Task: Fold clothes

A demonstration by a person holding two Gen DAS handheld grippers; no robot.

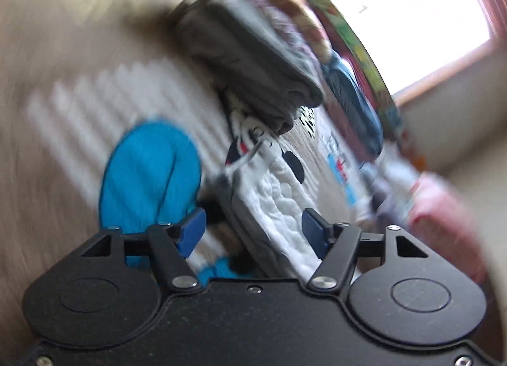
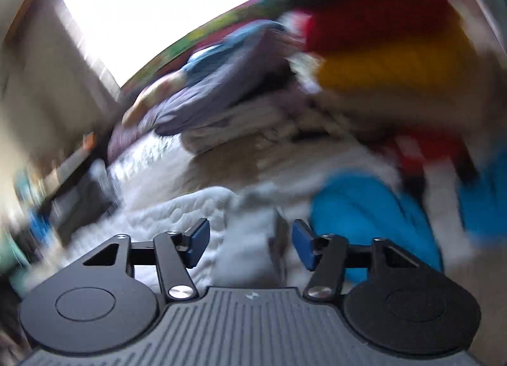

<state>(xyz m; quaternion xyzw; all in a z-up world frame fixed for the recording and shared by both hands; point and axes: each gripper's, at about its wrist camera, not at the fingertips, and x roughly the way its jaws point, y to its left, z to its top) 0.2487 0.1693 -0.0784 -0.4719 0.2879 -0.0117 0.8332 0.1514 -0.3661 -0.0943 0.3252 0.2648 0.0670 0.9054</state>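
Note:
Both views are motion-blurred. My left gripper (image 1: 253, 233) is open with its blue pads apart, just above a white quilted garment with black cartoon prints (image 1: 279, 188). A bright blue garment (image 1: 149, 173) lies to its left. My right gripper (image 2: 250, 244) is open over the same white quilted garment (image 2: 196, 211), with the blue garment (image 2: 374, 217) to its right. Neither gripper holds anything.
A grey folded garment (image 1: 247, 62) lies beyond the white one on a pale bed surface (image 1: 63, 49). A pile of purple, red and yellow clothes (image 2: 364, 59) lies ahead of the right gripper. A bright window (image 2: 152, 5) is behind, and dark objects (image 2: 79, 201) at left.

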